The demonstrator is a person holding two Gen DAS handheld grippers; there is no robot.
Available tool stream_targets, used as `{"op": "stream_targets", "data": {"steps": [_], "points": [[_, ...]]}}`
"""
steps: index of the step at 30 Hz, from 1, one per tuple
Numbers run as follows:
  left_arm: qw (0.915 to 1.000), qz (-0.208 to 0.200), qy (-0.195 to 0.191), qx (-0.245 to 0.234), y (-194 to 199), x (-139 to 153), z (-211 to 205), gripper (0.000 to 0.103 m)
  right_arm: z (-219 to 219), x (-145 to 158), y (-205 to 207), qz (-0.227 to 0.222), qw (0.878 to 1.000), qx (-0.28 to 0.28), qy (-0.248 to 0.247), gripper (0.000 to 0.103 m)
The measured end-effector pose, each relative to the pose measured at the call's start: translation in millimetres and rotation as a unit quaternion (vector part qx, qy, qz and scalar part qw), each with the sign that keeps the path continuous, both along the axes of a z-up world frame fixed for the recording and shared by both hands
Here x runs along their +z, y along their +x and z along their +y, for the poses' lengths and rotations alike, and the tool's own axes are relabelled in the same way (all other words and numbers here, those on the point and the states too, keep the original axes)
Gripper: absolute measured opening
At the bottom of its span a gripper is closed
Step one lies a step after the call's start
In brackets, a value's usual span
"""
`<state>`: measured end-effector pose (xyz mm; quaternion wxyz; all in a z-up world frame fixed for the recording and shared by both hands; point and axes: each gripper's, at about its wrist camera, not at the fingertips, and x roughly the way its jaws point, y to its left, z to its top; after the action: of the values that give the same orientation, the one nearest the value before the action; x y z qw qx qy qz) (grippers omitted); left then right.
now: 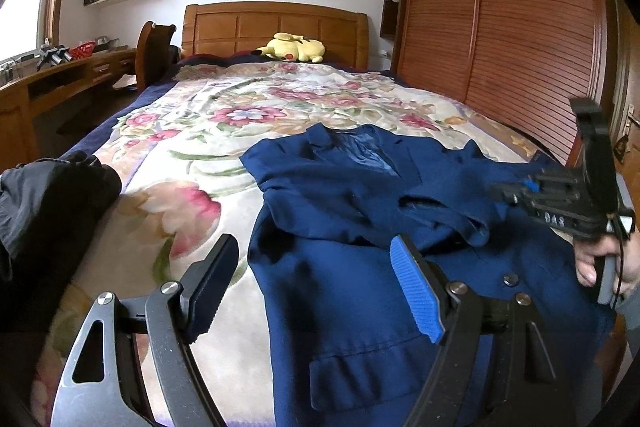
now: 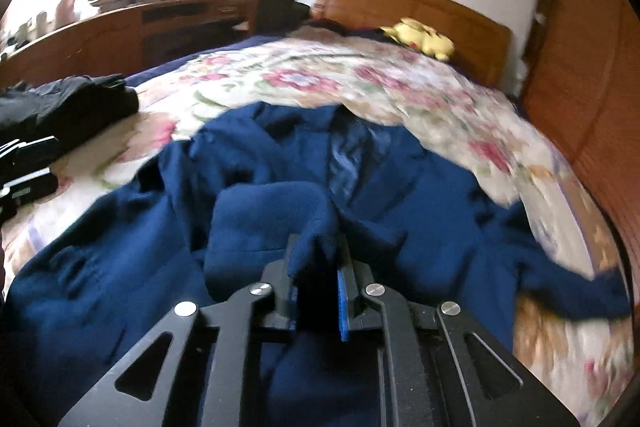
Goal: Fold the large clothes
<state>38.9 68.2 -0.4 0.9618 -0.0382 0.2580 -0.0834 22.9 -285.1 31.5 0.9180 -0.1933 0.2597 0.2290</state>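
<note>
A navy blue suit jacket (image 1: pixel 360 211) lies front-up on the floral bedspread, collar toward the headboard; it also fills the right wrist view (image 2: pixel 120 239). My left gripper (image 1: pixel 316 287) is open and empty, hovering over the jacket's lower left edge. My right gripper (image 2: pixel 320 267) is shut on a raised fold of the jacket's fabric and lifts it. In the left wrist view the right gripper (image 1: pixel 508 193) shows at the right, held by a hand, over the jacket's right side.
A pile of black clothes (image 1: pixel 44 203) lies at the bed's left edge, also in the right wrist view (image 2: pixel 68 107). A yellow plush toy (image 1: pixel 292 47) rests by the wooden headboard (image 1: pixel 272 27). A wardrobe (image 1: pixel 500 27) stands right, a desk (image 1: pixel 60 79) left.
</note>
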Motion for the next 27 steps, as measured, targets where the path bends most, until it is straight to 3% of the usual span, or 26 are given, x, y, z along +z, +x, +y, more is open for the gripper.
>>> {"op": "stream_targets", "data": {"steps": [4,8,9,12,18,24,27], "points": [[1.0,-0.002,-0.008,0.0,-0.4,2.1,2.1,0.079,-10.6,-13.5,-8.5,0.021,0.999,-0.027,-0.024,0.024],[0.9999,-0.002,-0.011,-0.004,-3.0,2.9,0.3,0.079,-9.7,-5.9,-21.3,0.002,0.998,-0.049,-0.032,0.059],[0.9999,-0.002,-0.009,-0.004,-3.4,2.8,-0.4,0.079,-11.1,-1.7,-25.6,-0.005,0.998,-0.052,-0.03,0.061],[1.0,-0.003,-0.003,-0.004,-4.0,2.9,-2.4,0.079,-3.8,10.3,-41.2,-0.017,0.999,-0.04,-0.02,0.061],[1.0,-0.001,-0.003,-0.005,-4.4,2.4,-3.8,0.079,31.0,4.8,-56.3,0.003,1.0,0.009,-0.027,0.061],[0.9999,0.001,0.01,-0.007,-8.0,-0.8,-7.7,0.079,57.4,-19.2,-47.1,0.035,0.997,0.027,-0.064,0.061],[0.9998,0.003,0.016,-0.011,-9.9,-2.3,-8.2,0.079,58.4,-33.3,-21.7,0.051,0.994,0.017,-0.091,0.061]]}}
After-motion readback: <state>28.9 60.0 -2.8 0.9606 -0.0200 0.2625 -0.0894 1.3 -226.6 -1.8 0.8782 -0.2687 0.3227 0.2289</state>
